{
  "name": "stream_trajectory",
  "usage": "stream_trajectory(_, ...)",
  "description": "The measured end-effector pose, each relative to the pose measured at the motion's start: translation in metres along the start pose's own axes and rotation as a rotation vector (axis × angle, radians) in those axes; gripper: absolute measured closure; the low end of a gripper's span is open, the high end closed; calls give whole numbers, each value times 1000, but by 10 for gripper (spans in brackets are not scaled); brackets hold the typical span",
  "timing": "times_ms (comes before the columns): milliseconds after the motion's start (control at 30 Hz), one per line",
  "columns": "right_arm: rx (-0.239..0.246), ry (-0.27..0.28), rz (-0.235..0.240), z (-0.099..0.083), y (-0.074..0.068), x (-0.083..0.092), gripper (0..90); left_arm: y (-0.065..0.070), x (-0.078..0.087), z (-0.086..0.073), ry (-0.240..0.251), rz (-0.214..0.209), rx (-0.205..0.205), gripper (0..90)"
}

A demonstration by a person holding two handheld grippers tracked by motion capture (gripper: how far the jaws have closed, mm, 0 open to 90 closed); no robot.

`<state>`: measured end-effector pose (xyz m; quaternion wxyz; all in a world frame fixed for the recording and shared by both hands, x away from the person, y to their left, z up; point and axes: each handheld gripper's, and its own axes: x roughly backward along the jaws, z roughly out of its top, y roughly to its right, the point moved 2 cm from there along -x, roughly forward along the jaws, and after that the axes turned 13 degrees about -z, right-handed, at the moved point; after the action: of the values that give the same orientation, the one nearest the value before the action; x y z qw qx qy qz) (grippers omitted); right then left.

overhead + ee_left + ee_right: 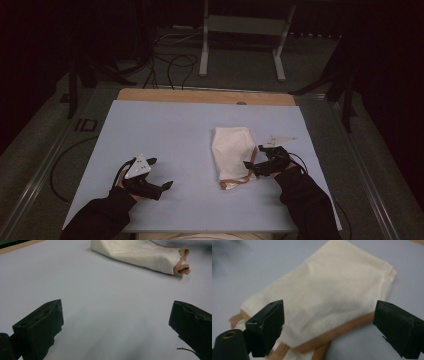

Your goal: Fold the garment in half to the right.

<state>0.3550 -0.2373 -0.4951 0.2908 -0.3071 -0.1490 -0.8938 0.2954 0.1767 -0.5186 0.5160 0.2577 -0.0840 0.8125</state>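
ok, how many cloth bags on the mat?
1. The cream cloth bag lies right of centre on the mat, next to the open right tongs.

We see a folded cloth bag (232, 152) right of centre on the table (165, 130), left tool (159, 174) near-left, right tool (254, 157) beside the bag.

No text, label, brand, number or sign can be read anywhere in these views. A small dark marking sits on the grey floor strip left of the table, but it is too dim and small to make out.
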Motion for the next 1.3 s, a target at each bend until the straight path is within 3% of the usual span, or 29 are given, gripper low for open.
stream_trajectory(233, -8, 15, -4, -17, -3, 9, 103, -1, 1, 0, 4, 2, 4, 5)
stream_trajectory(700, -35, -6, -24, -53, -10, 26, 103, 0, 0, -1, -7, -1, 1, 5)
stream_trajectory(867, -72, 11, -34, -62, -12, 32, 103, 1, 0, -1, -10, 0, 0, 5)
stream_trajectory(1300, -46, 3, 8, -62, -19, 22, 103, 1, -1, -2, -14, 10, -4, 5)
